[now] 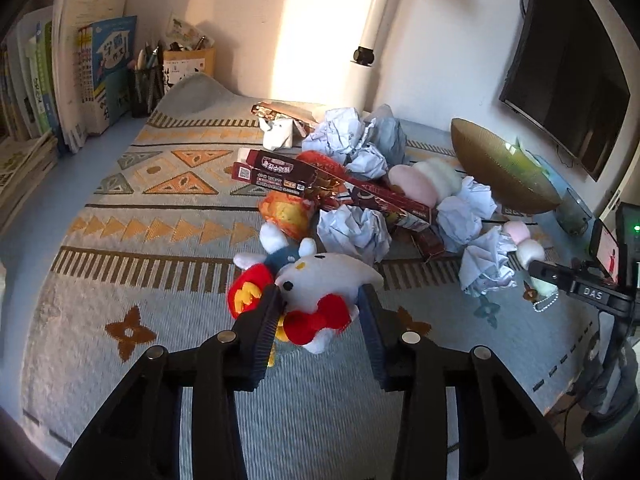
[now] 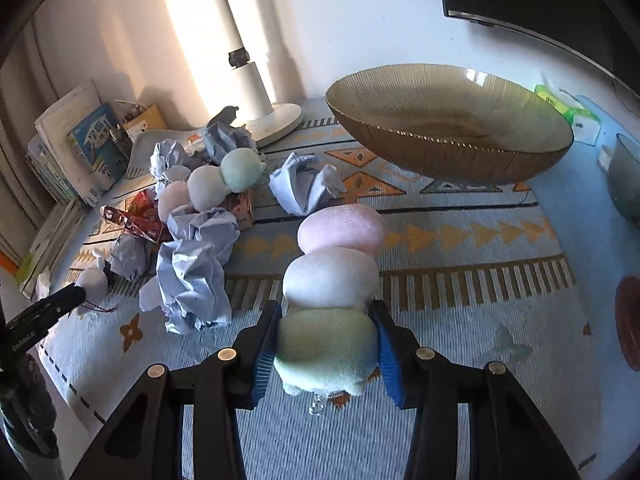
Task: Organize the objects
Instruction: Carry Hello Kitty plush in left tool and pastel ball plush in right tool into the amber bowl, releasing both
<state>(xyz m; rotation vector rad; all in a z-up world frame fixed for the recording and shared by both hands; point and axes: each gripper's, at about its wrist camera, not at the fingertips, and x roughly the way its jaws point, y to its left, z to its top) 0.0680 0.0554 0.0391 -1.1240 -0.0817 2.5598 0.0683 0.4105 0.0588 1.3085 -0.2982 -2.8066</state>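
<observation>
The left gripper (image 1: 320, 304) is pinching a white cat plush (image 1: 320, 288) just above the rug (image 1: 160, 264), its head pointing away from the fingers. The right gripper (image 2: 326, 344) is squeezing the green end of a 3-ball dango plush (image 2: 332, 276), its long axis running straight ahead toward the bowl (image 2: 448, 120), pink ball farthest.

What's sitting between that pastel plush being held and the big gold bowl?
Nothing: in the right wrist view, only bare patterned rug lies between the pastel plush in the right gripper and the gold bowl.
</observation>
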